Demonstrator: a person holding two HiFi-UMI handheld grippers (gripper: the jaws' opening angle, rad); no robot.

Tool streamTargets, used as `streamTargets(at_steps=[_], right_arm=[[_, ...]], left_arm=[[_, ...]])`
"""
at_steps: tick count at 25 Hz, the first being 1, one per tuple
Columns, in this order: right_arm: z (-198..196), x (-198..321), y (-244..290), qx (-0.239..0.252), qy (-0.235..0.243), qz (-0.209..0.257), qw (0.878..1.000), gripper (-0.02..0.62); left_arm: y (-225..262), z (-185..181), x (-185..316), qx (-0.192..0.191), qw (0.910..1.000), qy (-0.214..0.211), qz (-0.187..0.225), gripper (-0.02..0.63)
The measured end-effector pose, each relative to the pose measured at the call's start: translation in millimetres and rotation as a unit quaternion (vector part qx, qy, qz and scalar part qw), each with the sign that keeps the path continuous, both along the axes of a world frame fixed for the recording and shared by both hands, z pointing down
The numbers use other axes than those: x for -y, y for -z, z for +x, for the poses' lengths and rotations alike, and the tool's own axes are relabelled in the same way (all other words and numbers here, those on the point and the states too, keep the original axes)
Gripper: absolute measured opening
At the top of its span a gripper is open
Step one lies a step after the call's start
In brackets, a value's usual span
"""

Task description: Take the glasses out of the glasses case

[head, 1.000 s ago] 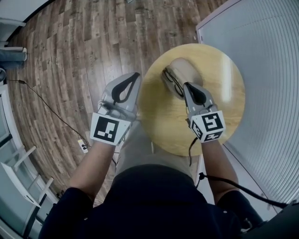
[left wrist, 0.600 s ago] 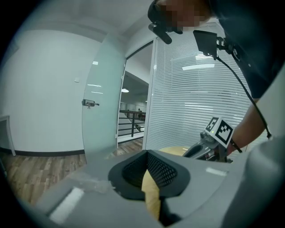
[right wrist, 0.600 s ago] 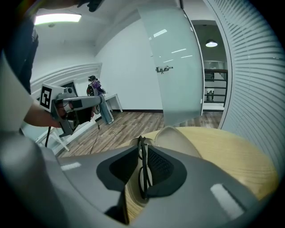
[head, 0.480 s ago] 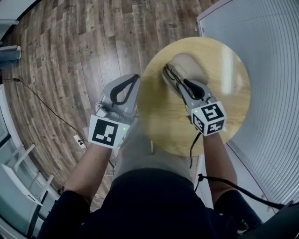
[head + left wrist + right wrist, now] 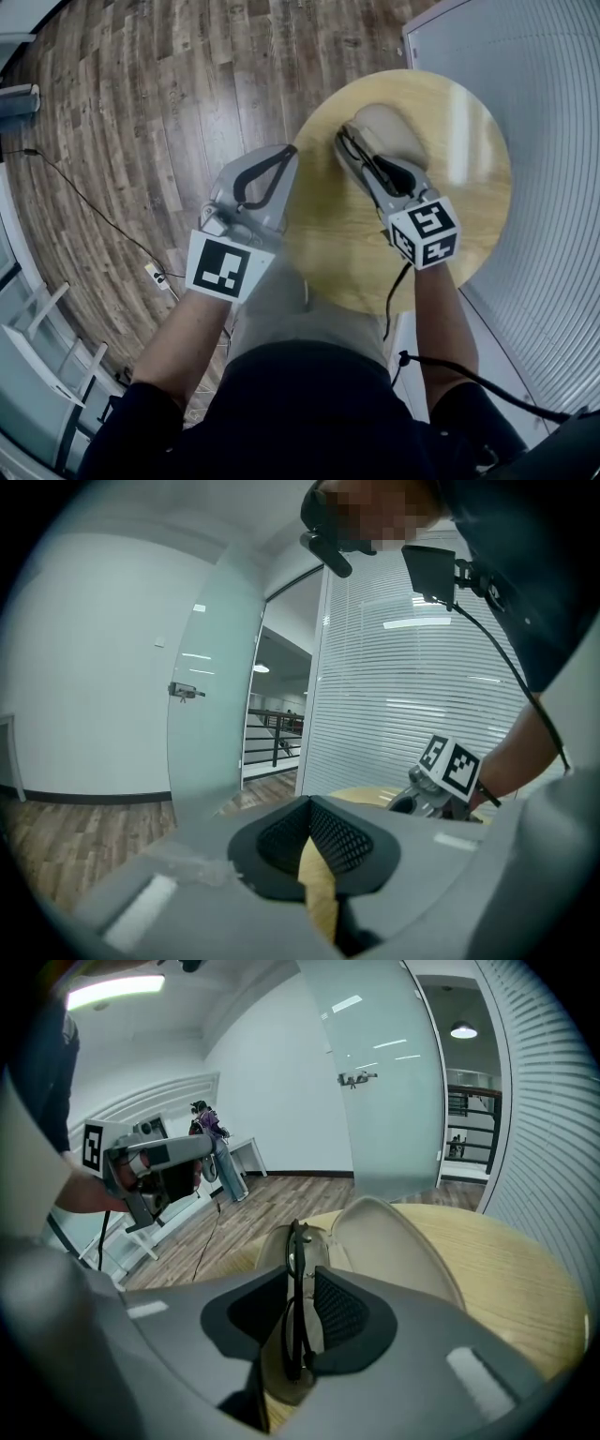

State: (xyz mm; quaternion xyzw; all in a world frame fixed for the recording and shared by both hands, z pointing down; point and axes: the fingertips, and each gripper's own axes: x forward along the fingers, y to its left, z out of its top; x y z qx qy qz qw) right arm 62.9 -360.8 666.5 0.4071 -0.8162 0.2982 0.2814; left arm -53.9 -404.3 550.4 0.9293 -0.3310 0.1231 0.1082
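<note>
With the right gripper [image 5: 298,1309] clamped on the dark glasses [image 5: 296,1241] standing inside the open beige glasses case [image 5: 398,1241], and the left gripper [image 5: 310,844] pressed together, empty, left of the case, a slow, straight lift clear of the case's rim seemed best.

Open glasses case [image 5: 386,129] on round wooden table [image 5: 469,192]

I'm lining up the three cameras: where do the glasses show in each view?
Head view: the glasses are upper centre-right, in the open glasses case.
Left gripper view: not visible.
Right gripper view: centre, edge-on in the right claw.
Shared landmark: the round wooden table, visible in all three.
</note>
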Motion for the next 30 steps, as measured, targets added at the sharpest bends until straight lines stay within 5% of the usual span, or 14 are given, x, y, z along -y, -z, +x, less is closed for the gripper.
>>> streamTargets(at_steps=[19, 30], right_arm=[[-6, 2, -14, -0.023, 0.007, -0.046, 0.999, 0.098], [-5, -3, -15, -0.021, 0.001, -0.043, 0.999, 0.035]], left_arm=[[-4, -9, -2, 0.017, 0.9999, 0.001, 0.001, 0.006], [6, -12, -2, 0.021, 0.9996, 0.006, 0.014, 0.006]])
